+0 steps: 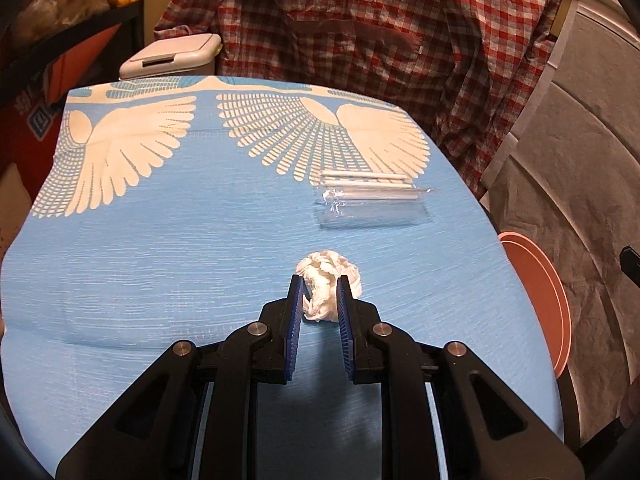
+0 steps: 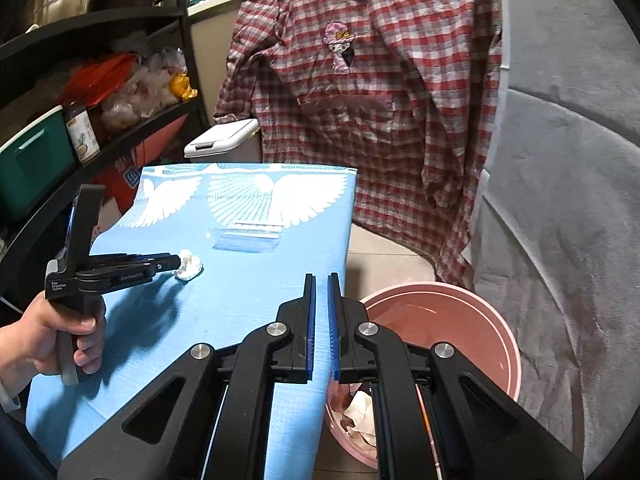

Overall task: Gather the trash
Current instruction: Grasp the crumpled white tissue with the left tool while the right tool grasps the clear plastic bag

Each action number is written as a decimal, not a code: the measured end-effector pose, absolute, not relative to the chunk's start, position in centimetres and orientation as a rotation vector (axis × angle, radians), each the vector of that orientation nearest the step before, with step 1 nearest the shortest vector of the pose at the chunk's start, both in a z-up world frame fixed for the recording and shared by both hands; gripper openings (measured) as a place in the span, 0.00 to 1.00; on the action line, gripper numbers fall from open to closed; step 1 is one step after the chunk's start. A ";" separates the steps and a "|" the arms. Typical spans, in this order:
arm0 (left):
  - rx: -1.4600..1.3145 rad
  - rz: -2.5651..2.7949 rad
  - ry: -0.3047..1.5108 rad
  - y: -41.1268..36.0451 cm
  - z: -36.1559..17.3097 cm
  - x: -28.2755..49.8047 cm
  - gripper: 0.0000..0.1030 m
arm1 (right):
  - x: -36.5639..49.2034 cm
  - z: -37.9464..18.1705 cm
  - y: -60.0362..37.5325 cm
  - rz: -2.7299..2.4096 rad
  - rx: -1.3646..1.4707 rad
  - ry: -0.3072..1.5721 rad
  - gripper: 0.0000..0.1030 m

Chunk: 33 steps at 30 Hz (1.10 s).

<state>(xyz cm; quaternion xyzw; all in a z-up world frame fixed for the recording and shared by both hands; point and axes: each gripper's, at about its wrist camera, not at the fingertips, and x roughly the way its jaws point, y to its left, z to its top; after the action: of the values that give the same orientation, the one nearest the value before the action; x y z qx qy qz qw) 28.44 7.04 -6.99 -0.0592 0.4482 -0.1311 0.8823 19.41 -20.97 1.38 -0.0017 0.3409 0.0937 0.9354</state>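
pink bucket cut off by edge, its contents partly hidden

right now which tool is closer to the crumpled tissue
Left. The left tool has the crumpled tissue between its fingers; the right tool sits apart from it, shut, near the table's edge above the pink bin.

I note the table before me, with a wad of tissue lying on it toward its near right part. My left gripper sits at the tissue, one finger on each side of it. Behind the tissue, farther along the table, lies a plastic packet. A bucket stands on the floor just right of the table, paper inside it. My right gripper hangs above the table's right edge, beside the bucket. A lidded bin stands behind the table's far left end, a shirt hanging to its right. Shelves stand left of the table.
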 end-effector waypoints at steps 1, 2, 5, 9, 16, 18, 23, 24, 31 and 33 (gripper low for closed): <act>-0.128 -0.277 0.937 7.1 -7.1 28.5 0.17 | 19.5 1.3 -20.9 0.195 -0.004 0.697 0.07; -0.132 -0.282 0.941 7.1 -7.2 28.6 0.17 | 19.7 1.3 -20.7 0.200 -0.006 0.698 0.10; -0.134 -0.287 0.943 7.1 -7.3 28.8 0.16 | 19.9 1.1 -20.2 0.210 -0.005 0.703 0.11; -0.134 -0.289 0.933 7.3 -6.8 28.8 0.06 | 20.0 1.0 -19.5 0.225 -0.010 0.705 0.11; -0.148 -0.247 0.917 9.9 -5.9 28.5 0.06 | 21.8 0.6 -17.8 0.302 -0.027 0.717 0.11; -0.161 -0.228 0.920 10.9 -5.9 28.5 0.06 | 22.5 0.4 -17.1 0.342 -0.025 0.718 0.11; -0.176 -0.204 0.924 13.3 -5.6 28.2 0.06 | 25.5 -1.3 -13.7 0.433 -0.096 0.740 0.20; -0.176 -0.202 0.925 13.6 -5.5 28.1 0.06 | 26.0 -1.7 -13.1 0.439 -0.118 0.742 0.31; -0.169 -0.172 0.938 15.9 -5.5 27.6 0.06 | 31.1 -4.6 -9.8 0.448 -0.275 0.749 0.46; -0.173 -0.163 0.939 16.5 -5.5 27.5 0.06 | 32.4 -5.3 -9.2 0.472 -0.307 0.778 0.48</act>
<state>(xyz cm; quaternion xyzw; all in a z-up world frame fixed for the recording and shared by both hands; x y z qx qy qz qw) 27.48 16.55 -5.51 -0.0831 0.4513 -0.0786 0.8850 32.40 -9.21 -5.35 -0.1475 0.3744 0.2270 0.8869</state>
